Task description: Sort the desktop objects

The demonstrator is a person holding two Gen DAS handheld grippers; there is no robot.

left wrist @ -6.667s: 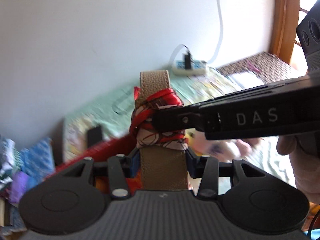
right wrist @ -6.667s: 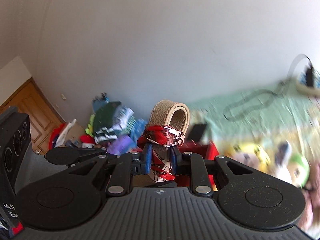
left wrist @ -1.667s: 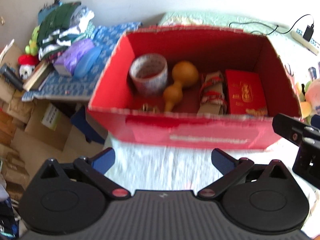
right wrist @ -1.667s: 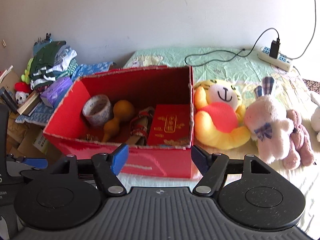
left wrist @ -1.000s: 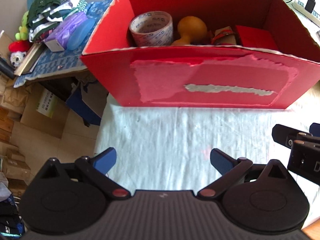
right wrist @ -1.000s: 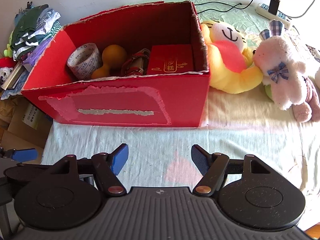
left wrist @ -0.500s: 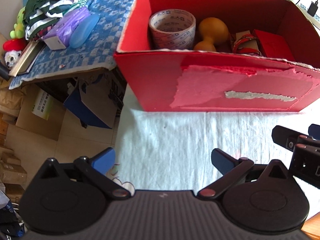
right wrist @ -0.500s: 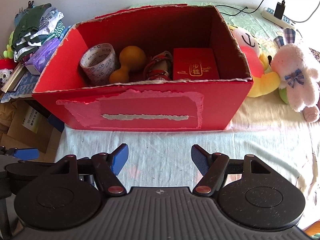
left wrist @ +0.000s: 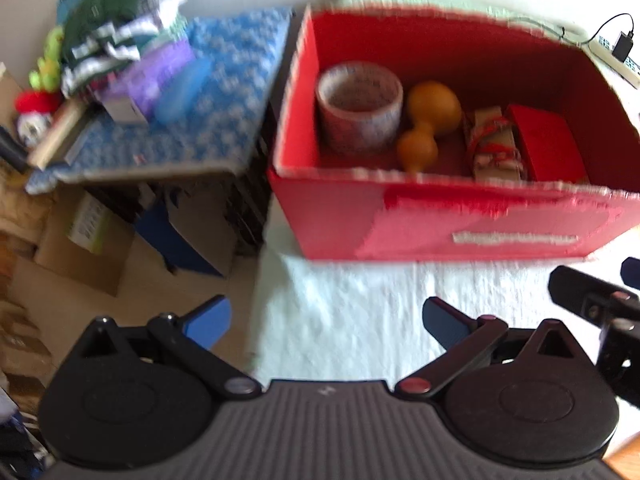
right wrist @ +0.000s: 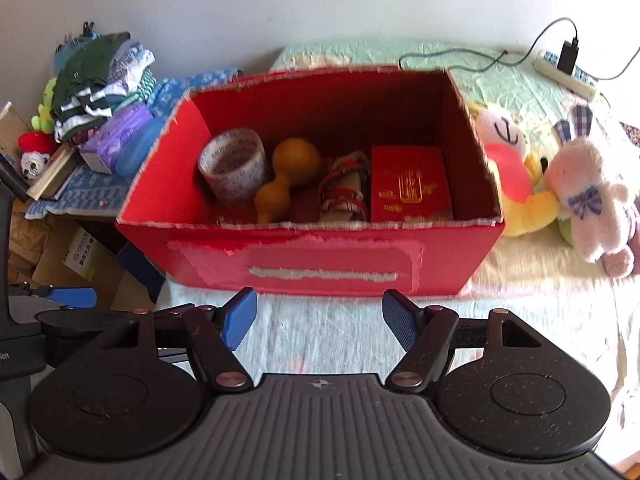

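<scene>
A red cardboard box (right wrist: 312, 256) stands on the pale cloth; it also shows in the left wrist view (left wrist: 460, 216). Inside lie a tape roll (right wrist: 234, 172), an orange gourd (right wrist: 286, 178), a tan strap wrapped in red scarf (right wrist: 346, 192) and a small red gift box (right wrist: 408, 184). The same items show in the left wrist view: tape roll (left wrist: 358, 106), gourd (left wrist: 428, 124), strap (left wrist: 494, 146), gift box (left wrist: 546, 148). My left gripper (left wrist: 326, 318) is open and empty in front of the box's left corner. My right gripper (right wrist: 320, 316) is open and empty before the box's front wall.
Plush toys, a yellow one (right wrist: 516, 172) and a white rabbit (right wrist: 592, 192), sit right of the box. A power strip (right wrist: 566, 70) with cables lies behind. Folded clothes (right wrist: 100, 80) and cardboard boxes (left wrist: 88, 232) crowd the left, past the cloth's edge.
Both views have tilted up and drifted left relative to the box, so more of its inside shows. Both grippers stay open and empty; earlier they held the scarf-wrapped strap.
</scene>
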